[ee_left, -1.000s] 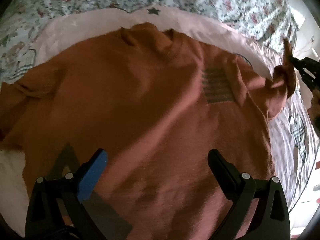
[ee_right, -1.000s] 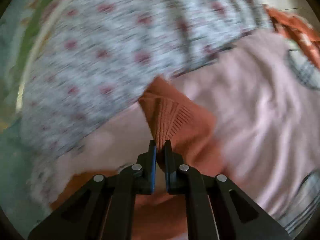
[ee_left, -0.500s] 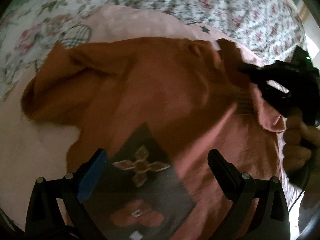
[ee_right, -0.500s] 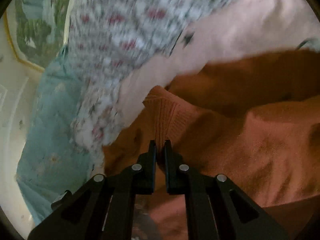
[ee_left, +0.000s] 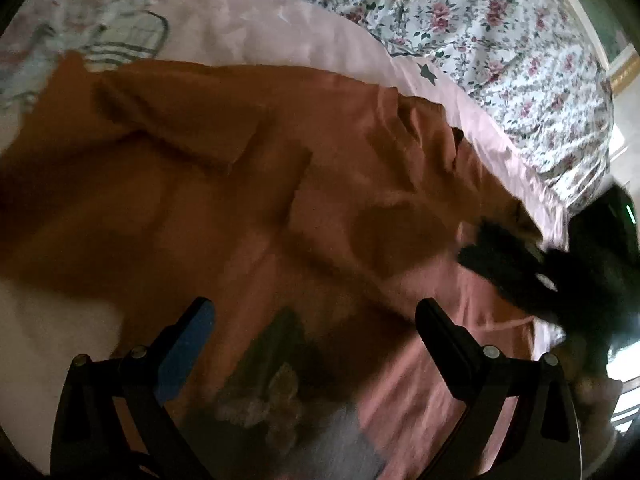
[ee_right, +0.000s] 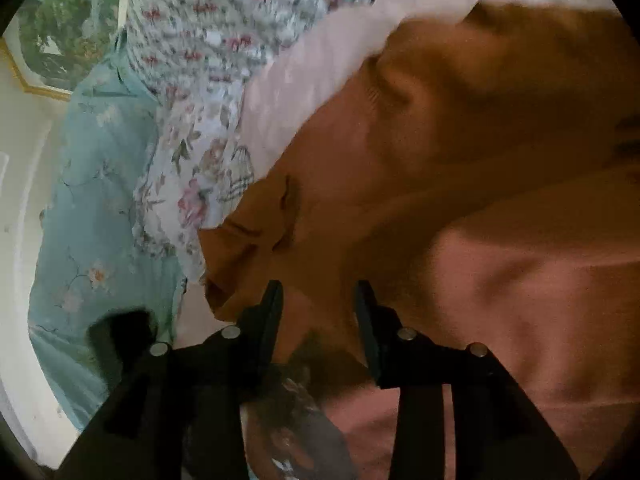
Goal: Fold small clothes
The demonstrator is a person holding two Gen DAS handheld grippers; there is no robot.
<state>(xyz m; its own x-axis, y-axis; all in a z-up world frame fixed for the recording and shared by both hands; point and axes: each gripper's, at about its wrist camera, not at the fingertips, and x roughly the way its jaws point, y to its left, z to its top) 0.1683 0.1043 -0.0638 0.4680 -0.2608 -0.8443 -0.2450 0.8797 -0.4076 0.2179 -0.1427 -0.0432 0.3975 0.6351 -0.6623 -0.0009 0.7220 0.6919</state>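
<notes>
A small rust-orange sweatshirt (ee_left: 248, 184) lies spread on a pink cloth on a bed, with one sleeve folded across its body (ee_right: 460, 184). My left gripper (ee_left: 316, 320) is open and empty, hovering just above the sweatshirt's lower part. My right gripper (ee_right: 318, 300) is open, its fingers apart just above the sweatshirt fabric near the folded sleeve's cuff (ee_right: 240, 248). The right gripper also shows as a dark blur at the right edge of the left wrist view (ee_left: 532, 264).
A pink cloth (ee_left: 280, 28) lies under the sweatshirt. A floral bedspread (ee_left: 500, 48) covers the far side. A light blue flowered fabric (ee_right: 92, 208) lies at the left of the right wrist view. A dark printed patch (ee_left: 272, 392) shows near the hem.
My right gripper carried the sleeve across the sweatshirt's body, then opened and let it go. The left gripper shifted over the garment and stayed open.
</notes>
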